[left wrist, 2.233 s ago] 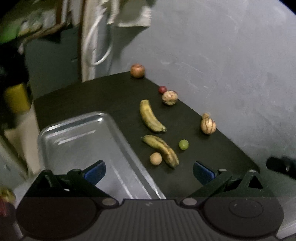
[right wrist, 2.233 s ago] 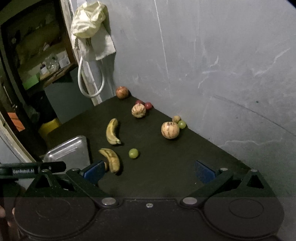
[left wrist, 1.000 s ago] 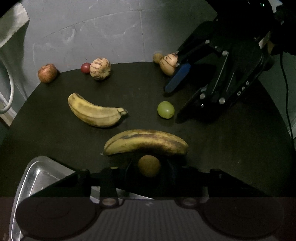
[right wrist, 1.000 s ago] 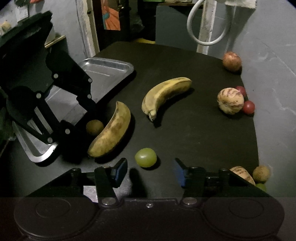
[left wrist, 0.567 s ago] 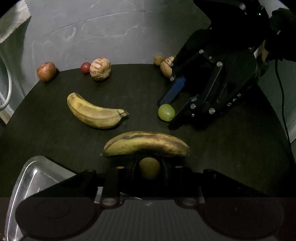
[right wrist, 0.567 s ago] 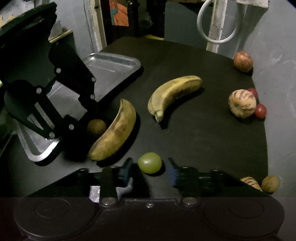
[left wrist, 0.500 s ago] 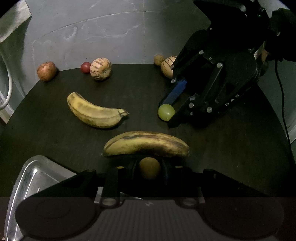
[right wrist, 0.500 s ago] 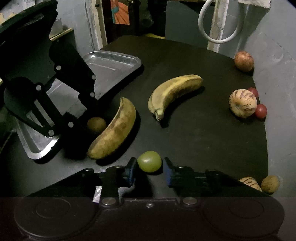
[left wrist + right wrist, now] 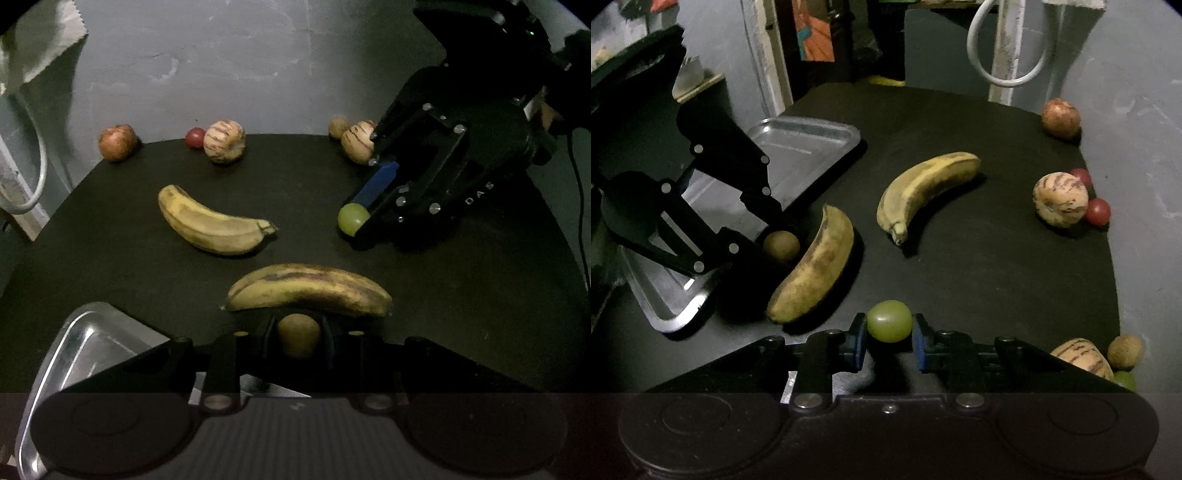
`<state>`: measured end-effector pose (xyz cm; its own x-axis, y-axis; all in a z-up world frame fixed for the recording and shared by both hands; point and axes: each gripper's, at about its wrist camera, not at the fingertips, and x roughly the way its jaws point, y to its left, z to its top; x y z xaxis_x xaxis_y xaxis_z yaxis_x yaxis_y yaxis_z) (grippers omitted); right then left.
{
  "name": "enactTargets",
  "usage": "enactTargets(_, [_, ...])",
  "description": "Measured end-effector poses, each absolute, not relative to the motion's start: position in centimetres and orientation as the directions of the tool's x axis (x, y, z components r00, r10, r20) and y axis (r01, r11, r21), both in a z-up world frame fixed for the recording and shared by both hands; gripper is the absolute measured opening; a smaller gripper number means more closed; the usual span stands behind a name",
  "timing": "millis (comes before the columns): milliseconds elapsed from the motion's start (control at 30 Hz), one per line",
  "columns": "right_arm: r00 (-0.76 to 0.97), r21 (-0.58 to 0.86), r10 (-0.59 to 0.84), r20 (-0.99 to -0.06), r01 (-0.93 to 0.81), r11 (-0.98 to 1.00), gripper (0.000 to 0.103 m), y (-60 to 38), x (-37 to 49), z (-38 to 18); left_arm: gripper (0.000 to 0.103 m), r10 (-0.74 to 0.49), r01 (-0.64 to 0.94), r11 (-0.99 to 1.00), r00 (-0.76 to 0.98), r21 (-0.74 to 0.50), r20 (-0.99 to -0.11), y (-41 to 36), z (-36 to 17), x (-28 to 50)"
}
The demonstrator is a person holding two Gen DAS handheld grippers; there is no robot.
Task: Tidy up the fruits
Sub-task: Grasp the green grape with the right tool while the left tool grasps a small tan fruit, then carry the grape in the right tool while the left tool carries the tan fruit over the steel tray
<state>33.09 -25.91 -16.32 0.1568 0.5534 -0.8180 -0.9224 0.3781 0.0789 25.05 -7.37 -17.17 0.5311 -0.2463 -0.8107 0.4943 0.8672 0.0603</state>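
My left gripper point(image 9: 298, 334) is shut on a small round brown fruit point(image 9: 298, 335), just in front of a spotted banana point(image 9: 308, 290); it also shows in the right wrist view point(image 9: 781, 245). My right gripper point(image 9: 889, 334) is shut on a green grape point(image 9: 889, 320), low over the black table point(image 9: 979, 266); the grape also shows in the left wrist view point(image 9: 352, 218). A second banana point(image 9: 210, 223) lies further back. A metal tray point(image 9: 809, 147) sits at the table's left edge.
Along the wall stand a reddish apple point(image 9: 116, 142), a small red fruit point(image 9: 195, 137), a striped melon-like fruit point(image 9: 224, 141), another striped fruit point(image 9: 356, 142) and a brown round fruit point(image 9: 337, 126). A white hose loop point(image 9: 1008, 48) hangs behind the table.
My right gripper has closed its fingers onto the green grape. My left gripper stays shut on the brown fruit, hardly moved.
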Motion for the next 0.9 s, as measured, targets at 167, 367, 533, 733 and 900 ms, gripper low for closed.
enactTargets(167, [0.196,0.094,0.575,-0.795,-0.895,0.435,0.027,-26.5,32.3,-14.9,0.029,-0.230,0.433,0.900,0.569,0.050,-0.789,-6.8,-15.6,24.4])
enactTargets(367, [0.260,0.104,0.593,-0.762,-0.854,0.509,0.027,-27.0,30.2,-12.4,0.029,-0.197,0.329,0.944,0.609,0.019,-0.768,-6.2,-13.8,22.6])
enactTargets(533, [0.318,0.142,0.614,-0.722,-0.800,0.583,0.027,-26.9,27.8,-9.8,0.029,-0.154,0.193,0.981,0.655,-0.033,-0.740,-4.8,-11.8,20.6])
enactTargets(733, [0.395,0.203,0.635,-0.664,-0.722,0.661,0.027,-25.7,23.7,-5.9,0.029,-0.120,0.035,0.990,0.697,-0.133,-0.707,-1.5,-8.9,17.2])
enactTargets(900, [0.437,0.217,0.644,-0.628,-0.696,0.685,0.027,-23.6,19.4,-2.9,0.029,-0.111,-0.004,0.987,0.710,-0.162,-0.696,0.7,-7.2,14.1])
